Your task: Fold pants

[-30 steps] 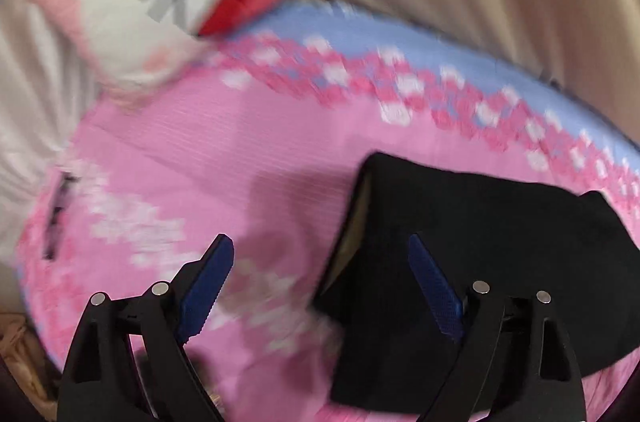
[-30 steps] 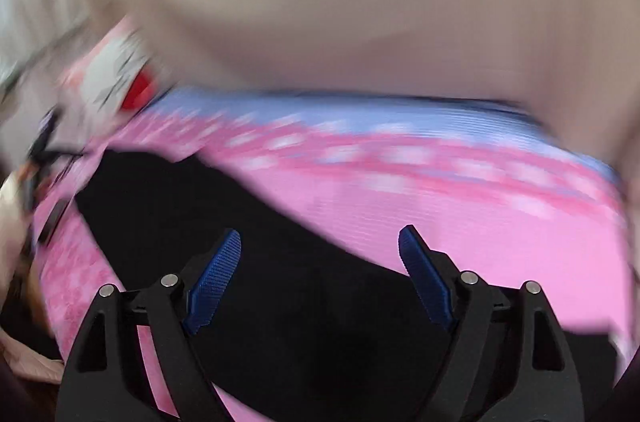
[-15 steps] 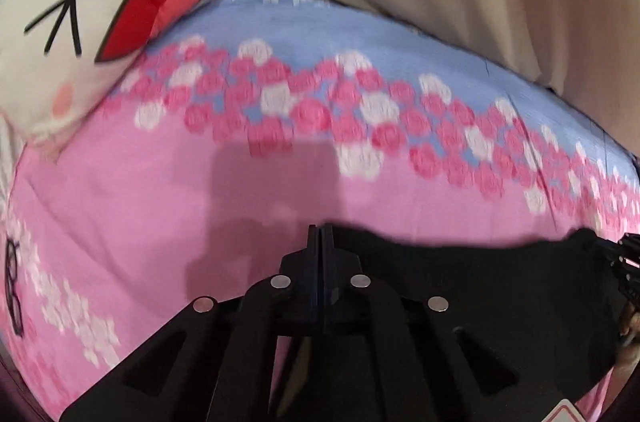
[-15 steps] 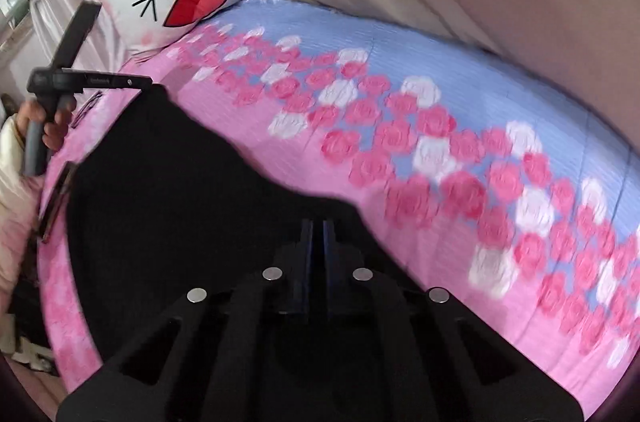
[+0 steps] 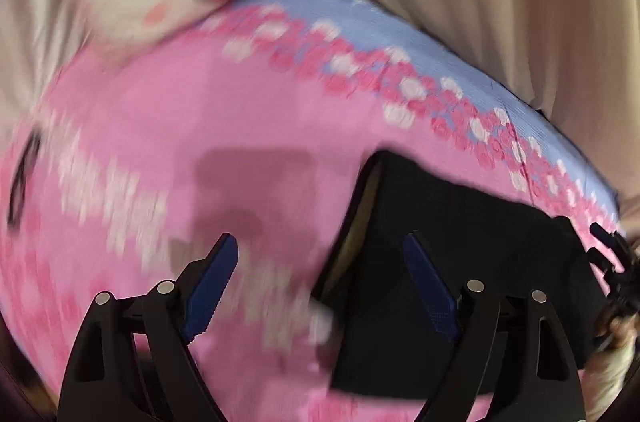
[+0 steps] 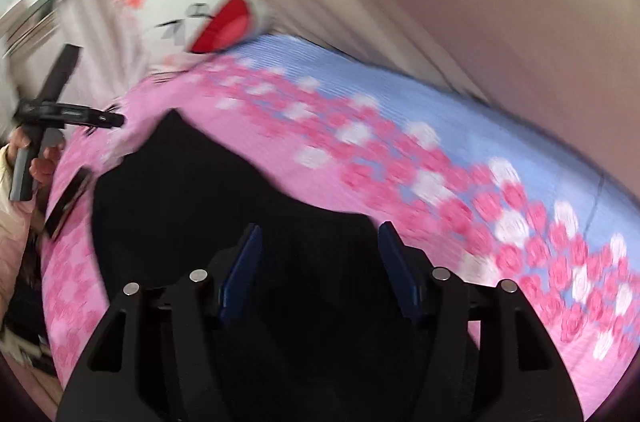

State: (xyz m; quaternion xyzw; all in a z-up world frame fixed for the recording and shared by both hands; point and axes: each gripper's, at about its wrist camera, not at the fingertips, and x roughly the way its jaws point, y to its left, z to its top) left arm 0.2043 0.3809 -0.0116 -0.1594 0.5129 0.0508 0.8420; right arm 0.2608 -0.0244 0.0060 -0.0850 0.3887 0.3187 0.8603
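Pink bedsheet point(image 5: 248, 126), black pants point(image 6: 200, 198) under opening right gripper point(image 6: 320, 258)

Matt black cloth pants point(image 5: 460, 262) on ribbed floral bedsheet point(image 5: 248, 126)

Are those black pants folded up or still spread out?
Folded. The black pants lie as a compact block with a layered edge on the pink bedspread; how many folds, I cannot tell.

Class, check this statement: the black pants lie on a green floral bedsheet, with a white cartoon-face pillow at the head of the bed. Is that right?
Not quite. The bedsheet is pink and light blue with roses, not green; the right wrist view shows it. The rest stands: the black pants lie on it, and the white cartoon-face pillow sits at the bed's far end.
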